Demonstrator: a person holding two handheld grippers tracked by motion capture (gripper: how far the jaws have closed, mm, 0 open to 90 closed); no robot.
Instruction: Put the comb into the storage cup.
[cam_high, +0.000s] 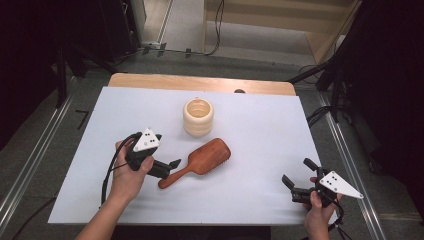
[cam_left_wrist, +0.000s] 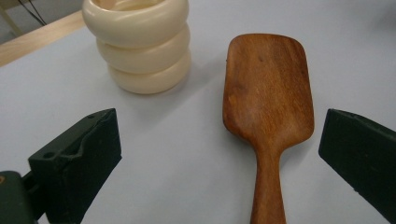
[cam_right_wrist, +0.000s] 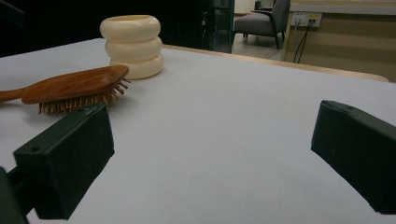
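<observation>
I am holding my left claw (cam_high: 172, 165) wide open around the brush (cam_high: 202, 161) handle at frame centre; my right claw (cam_high: 295, 172), lower right, is gaping open too.

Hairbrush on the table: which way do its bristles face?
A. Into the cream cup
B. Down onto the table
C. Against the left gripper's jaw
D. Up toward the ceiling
B. In the right gripper view the hairbrush lies wooden back up with its bristles pointing down at the table; the left gripper view shows only its smooth back, apart from the cup.
</observation>
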